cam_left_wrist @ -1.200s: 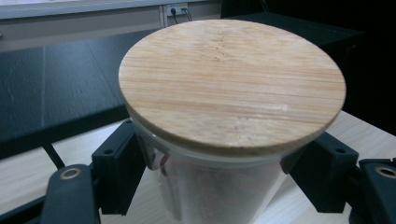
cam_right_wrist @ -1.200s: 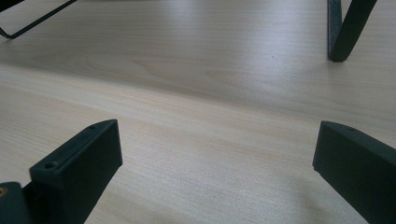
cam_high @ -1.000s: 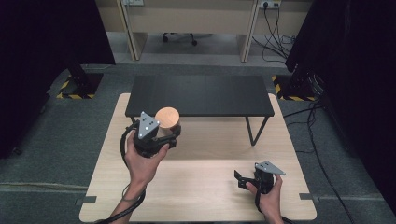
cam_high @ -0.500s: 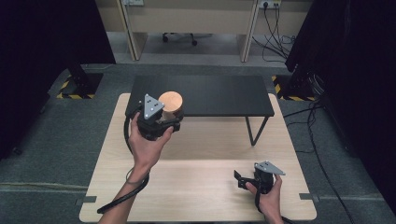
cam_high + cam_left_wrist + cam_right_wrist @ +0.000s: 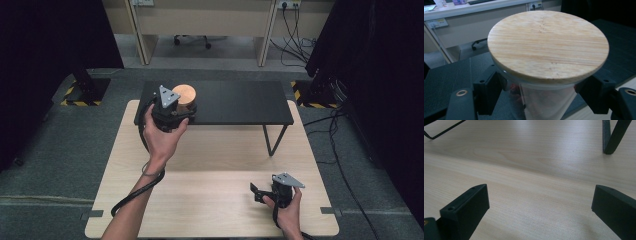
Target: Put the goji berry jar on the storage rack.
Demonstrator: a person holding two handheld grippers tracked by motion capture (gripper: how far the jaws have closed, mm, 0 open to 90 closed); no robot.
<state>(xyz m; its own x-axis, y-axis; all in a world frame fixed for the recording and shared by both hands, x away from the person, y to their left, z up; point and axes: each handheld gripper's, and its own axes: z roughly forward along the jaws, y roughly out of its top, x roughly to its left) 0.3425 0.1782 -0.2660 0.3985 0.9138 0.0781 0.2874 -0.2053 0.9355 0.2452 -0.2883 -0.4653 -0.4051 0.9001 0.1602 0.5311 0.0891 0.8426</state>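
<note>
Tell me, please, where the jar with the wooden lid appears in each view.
High view: jar with the wooden lid upper left, over the black shelf, in the left gripper.
Left gripper view: centre, between the jaws.
Right gripper view: not in it.
Shared landmark: the black shelf, whose leg stands there.

Black tongs (image 5: 186, 111) w/ grey triangular plates; black cables; bare forearms.

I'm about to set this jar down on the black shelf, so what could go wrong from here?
The jar is clear and smooth, gripped by the left gripper just below its wooden lid, so it might slip or tilt. It hangs near the shelf's front edge; set down too close, it could tip onto the table. The lid may sit loose.
</note>
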